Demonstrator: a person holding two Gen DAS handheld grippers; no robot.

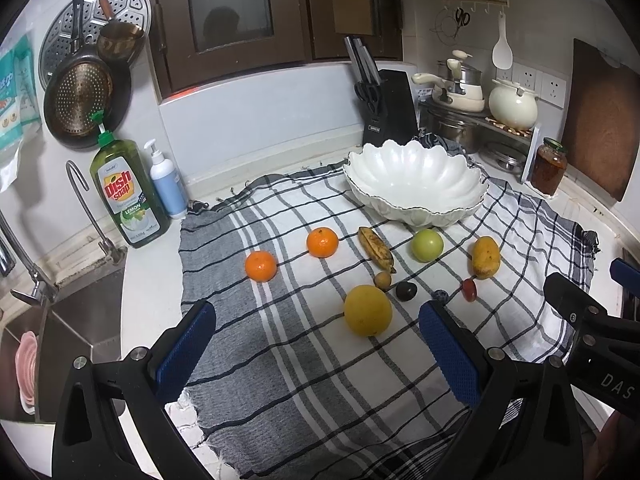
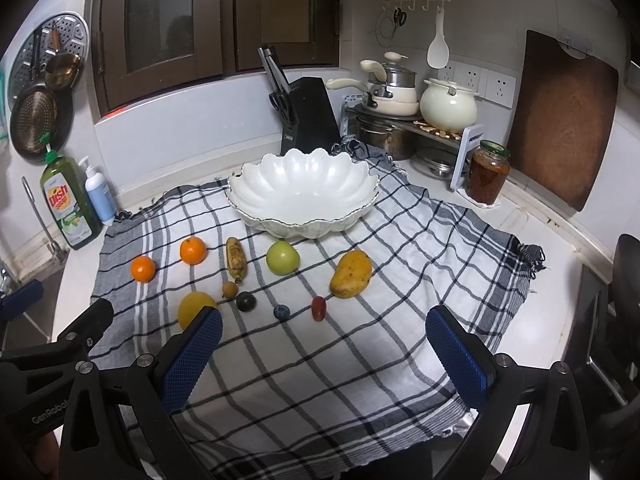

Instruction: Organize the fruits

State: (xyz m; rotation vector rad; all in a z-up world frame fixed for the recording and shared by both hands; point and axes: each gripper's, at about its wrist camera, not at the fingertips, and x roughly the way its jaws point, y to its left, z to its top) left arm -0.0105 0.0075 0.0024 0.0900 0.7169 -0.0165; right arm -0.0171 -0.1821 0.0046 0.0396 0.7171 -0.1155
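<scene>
Both tongs hang spread wide over the near edge of the checked cloth (image 2: 360,360), with nothing between the blue pads and nothing touched. The left gripper (image 1: 316,350) looks toward the big yellow citrus (image 1: 367,310), which lies just beyond its opening. The right gripper (image 2: 324,350) faces bare cloth, with the small fruits a little farther on.

Judging from this, the task stands at its very start: the white scalloped bowl (image 2: 303,196) at the far middle of the cloth holds nothing, and every fruit lies on the cloth in front of it. In the right wrist view, a far row runs from left to right: two oranges (image 2: 143,268) (image 2: 193,250), a spotted banana (image 2: 235,258), a green apple (image 2: 283,257) and a mango (image 2: 351,274). A nearer row holds the yellow citrus, partly hidden by the right gripper's left pad, a small tan fruit (image 2: 230,289), a dark round fruit (image 2: 245,301), a blueberry (image 2: 281,312) and a red grape (image 2: 319,307).

The next move likely calls for picking one fruit. The citrus suits the left gripper, needing nearly its full spread, lowered so the pads straddle it before closing. The small round ones may roll, so they call for a centred, gentle squeeze.
</scene>
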